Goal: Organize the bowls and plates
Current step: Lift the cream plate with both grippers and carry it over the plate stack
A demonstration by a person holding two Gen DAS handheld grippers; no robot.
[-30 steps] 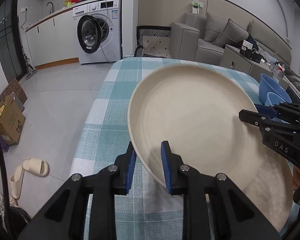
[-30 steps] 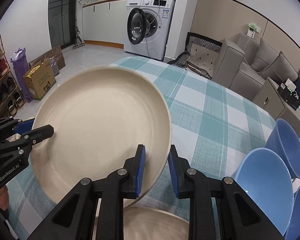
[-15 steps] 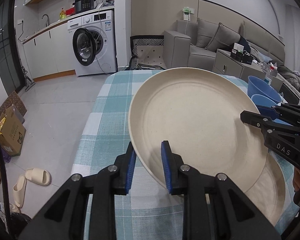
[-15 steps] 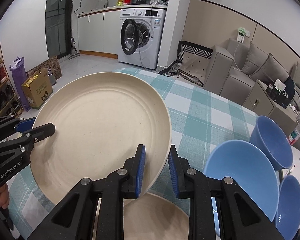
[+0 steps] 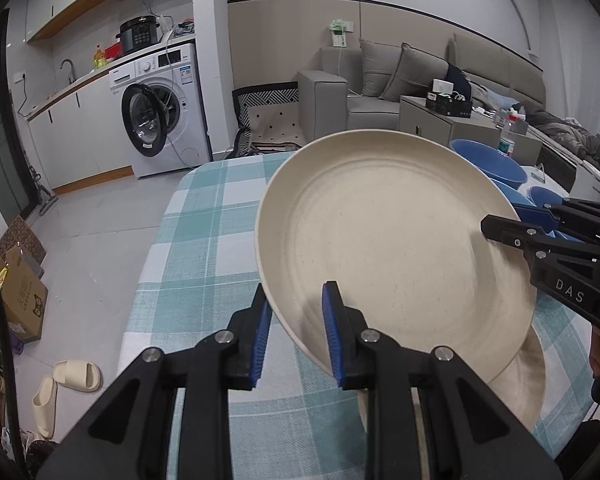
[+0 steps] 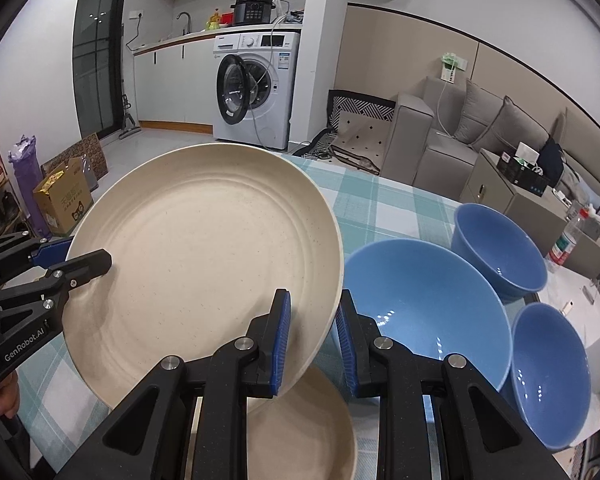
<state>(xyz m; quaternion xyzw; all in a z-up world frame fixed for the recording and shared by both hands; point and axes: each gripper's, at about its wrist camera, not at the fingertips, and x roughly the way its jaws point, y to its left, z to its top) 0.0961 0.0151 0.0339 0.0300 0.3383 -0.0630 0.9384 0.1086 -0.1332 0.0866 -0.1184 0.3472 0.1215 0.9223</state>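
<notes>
You've got the cream plate [image 5: 392, 240] pinched from both sides right now. Your left tool [image 5: 296, 332] is clamped down on its rim at about 7 o'clock as that camera sees the plate, blue pads [image 5: 332, 332] squeezing the edge with barely any gap. Your right tool [image 6: 312, 336] is closed on the opposite rim, at roughly 5 o'clock in its own view, and in the left camera it pokes in from 3 o'clock.

The plate is up off the counter [image 5: 204, 240], tilted so the far edge sits higher than the near one. Directly under it there's a second cream plate [image 6: 304, 428] lying flat on the checked teal cloth; you only see a slice of it past the lifted one, at 6 o'clock in the right view and 5 o'clock in the left.

Off to 3 o'clock in the right camera sit three blue bowls: a big one [image 6: 428, 312] just beside the plate's rim, another [image 6: 500, 248] behind it at 2 o'clock, and a smaller one [image 6: 548, 376] at 4 o'clock, close together but I can't tell if they touch

The washing machine [image 5: 160, 108] and grey sofa [image 5: 380, 92] are well back in the room
</notes>
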